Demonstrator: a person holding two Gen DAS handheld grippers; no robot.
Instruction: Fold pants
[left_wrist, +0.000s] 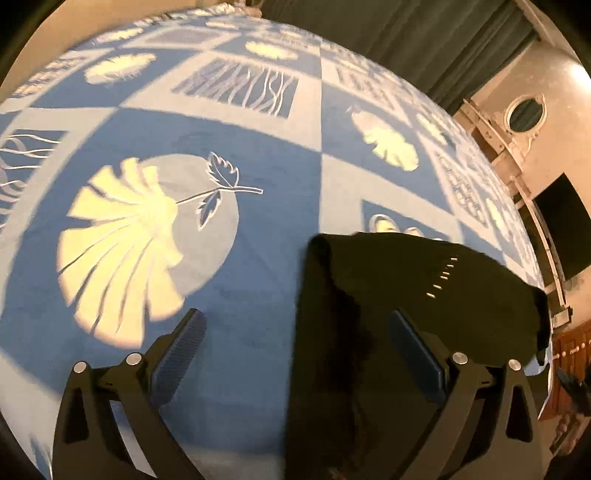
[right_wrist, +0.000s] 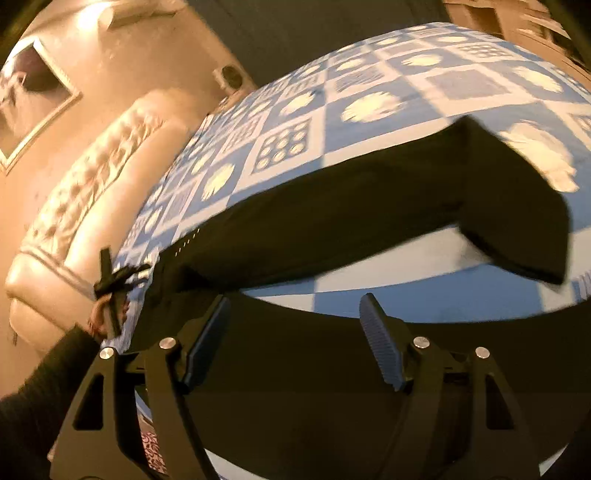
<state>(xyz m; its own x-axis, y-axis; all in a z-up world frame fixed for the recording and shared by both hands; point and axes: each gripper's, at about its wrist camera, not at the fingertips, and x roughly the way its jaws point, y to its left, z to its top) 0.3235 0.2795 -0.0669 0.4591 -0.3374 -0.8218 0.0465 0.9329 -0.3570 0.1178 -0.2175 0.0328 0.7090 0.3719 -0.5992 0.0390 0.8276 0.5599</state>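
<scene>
Both tongs, left and right, gape empty; pants lie just beyond, long axis left-right on the bed.

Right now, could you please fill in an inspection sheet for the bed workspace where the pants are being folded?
Surface: bed cover, blue and white squares with leaf prints, lying flat.
Job's things: black pants on the cover, one end folded over; a row of small pale marks near one edge.
Clutter: nothing seen.
Grippers: left hand-held gripper open above the pants' edge, holding nothing; right hand-held gripper open, holding nothing.
Cables: nothing seen.
Surroundings: tufted headboard, framed picture, dark curtain, oval mirror.
</scene>
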